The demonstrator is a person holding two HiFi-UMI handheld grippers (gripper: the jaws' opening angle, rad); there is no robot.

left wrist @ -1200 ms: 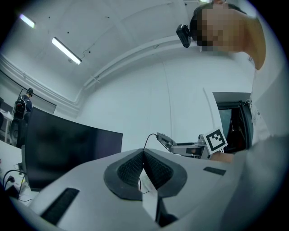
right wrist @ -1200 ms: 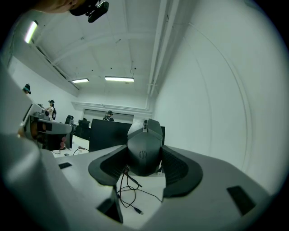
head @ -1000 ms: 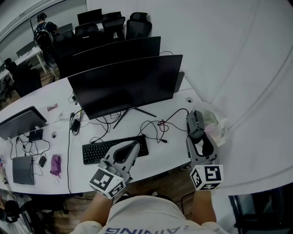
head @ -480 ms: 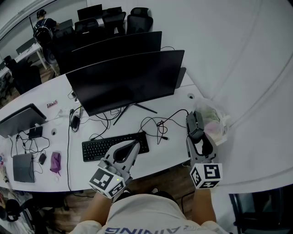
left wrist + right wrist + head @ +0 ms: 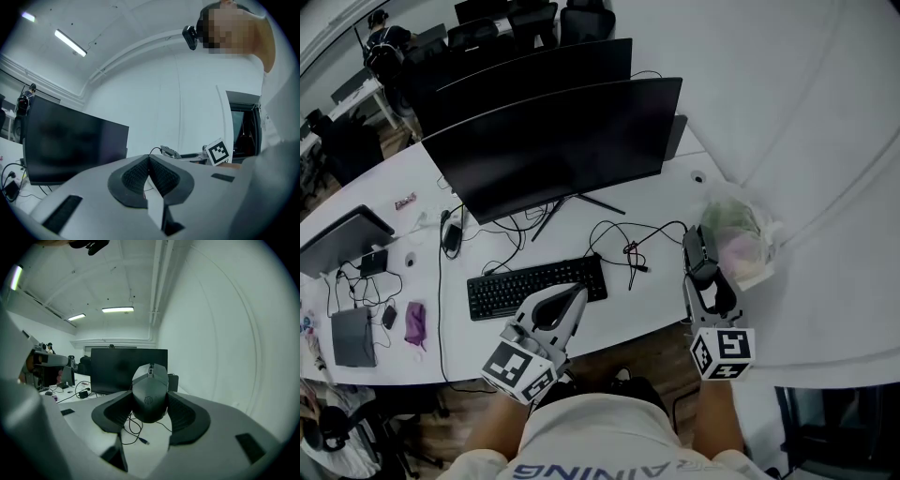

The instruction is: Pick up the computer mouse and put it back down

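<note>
A dark computer mouse (image 5: 150, 392) is clamped between the padded jaws of my right gripper (image 5: 149, 409). It hangs in the air above the white desk (image 5: 661, 211), near the desk's right end; in the head view the mouse (image 5: 701, 259) shows at the tip of the right gripper (image 5: 705, 272). My left gripper (image 5: 565, 307) hovers over the desk's front edge just below the black keyboard (image 5: 536, 286). Its pads meet with nothing between them in the left gripper view (image 5: 149, 174).
A large dark monitor (image 5: 553, 145) stands behind the keyboard, with loose black cables (image 5: 623, 248) beside its stand. A crumpled plastic bag (image 5: 736, 239) lies at the desk's right end. A laptop (image 5: 342, 239) and small items sit at the left.
The view has shifted slightly, so the desk sits a little lower and further left in frame. Both grippers keep their places and the mouse stays held.
</note>
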